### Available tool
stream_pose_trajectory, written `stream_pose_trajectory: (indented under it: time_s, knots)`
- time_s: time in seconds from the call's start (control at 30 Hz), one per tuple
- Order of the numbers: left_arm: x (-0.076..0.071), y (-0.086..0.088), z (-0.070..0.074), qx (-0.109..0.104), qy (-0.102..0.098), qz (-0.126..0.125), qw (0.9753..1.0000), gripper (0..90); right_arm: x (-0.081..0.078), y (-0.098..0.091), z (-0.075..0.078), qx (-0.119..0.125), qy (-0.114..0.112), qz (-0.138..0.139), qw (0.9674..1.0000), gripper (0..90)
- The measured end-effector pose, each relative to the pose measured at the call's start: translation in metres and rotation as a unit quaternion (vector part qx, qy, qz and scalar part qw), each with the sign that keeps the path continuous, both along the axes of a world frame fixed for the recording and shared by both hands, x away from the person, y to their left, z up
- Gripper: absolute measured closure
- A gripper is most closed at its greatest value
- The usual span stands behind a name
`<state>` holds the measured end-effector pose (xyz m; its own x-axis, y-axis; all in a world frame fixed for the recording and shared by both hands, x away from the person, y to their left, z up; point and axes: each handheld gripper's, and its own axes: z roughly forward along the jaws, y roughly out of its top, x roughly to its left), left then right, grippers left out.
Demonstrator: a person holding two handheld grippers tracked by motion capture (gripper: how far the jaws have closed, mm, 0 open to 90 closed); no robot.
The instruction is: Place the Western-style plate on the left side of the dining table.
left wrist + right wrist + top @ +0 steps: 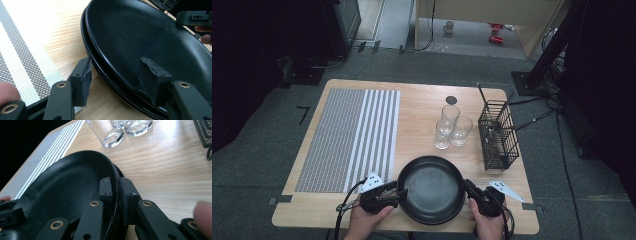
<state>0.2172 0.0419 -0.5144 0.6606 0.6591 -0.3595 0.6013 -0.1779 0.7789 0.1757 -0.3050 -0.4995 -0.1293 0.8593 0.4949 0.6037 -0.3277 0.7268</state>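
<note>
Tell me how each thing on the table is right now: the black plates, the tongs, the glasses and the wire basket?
Black plates: stacked, lying flat near the table's front edge.
Right tongs: shut on the plates' rim.
Left tongs: open, one jaw either side of the rim, pads apart from it.
Three glasses: upright, empty, clustered together.
Wire basket: upright, with utensils inside.
Striped placemat: spread flat.

Left gripper (401, 192) at the near table edge, pointing right, jaws half apart, one either side of the black pan's (432, 187) rim, apparently not pressing, right gripper (468, 187) opposite, pointing left, jaws clamped on the rim, both hands gripping the bodies from below.
</note>
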Motion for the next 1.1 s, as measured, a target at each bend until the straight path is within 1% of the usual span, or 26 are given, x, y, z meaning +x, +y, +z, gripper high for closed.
stream_pose_trajectory:
  time_s: [0.07,0.2,0.37,0.7,1.03,1.1]
  knots:
    - [-0.0001,-0.0004,-0.0001,0.002,-0.001,-0.001,1.0000,45.4,-0.0001,-0.0010,0.0000,0.008,0.001,0.001,1.0000,81.6]
    - [-0.0001,0.0000,-0.0003,0.002,-0.002,-0.003,1.0000,45.4,-0.0001,-0.0014,-0.0004,0.014,0.003,0.002,0.9999,81.4]
    - [0.0001,0.0006,-0.0003,0.001,-0.001,-0.005,1.0000,45.3,0.0002,0.0012,-0.0011,0.011,0.005,0.009,0.9999,81.6]
    - [-0.0008,0.0002,-0.0002,0.003,-0.007,-0.003,1.0000,45.1,-0.0005,0.0026,-0.0009,0.007,0.003,0.006,1.0000,81.6]
    - [-0.0006,0.0007,-0.0002,0.003,-0.006,-0.004,1.0000,45.2,-0.0010,0.0035,-0.0004,0.005,0.003,0.003,1.0000,82.2]
    - [-0.0006,0.0007,-0.0002,0.003,-0.006,-0.004,1.0000,45.2,-0.0011,0.0032,-0.0004,0.008,0.005,0.004,0.9999,82.5]
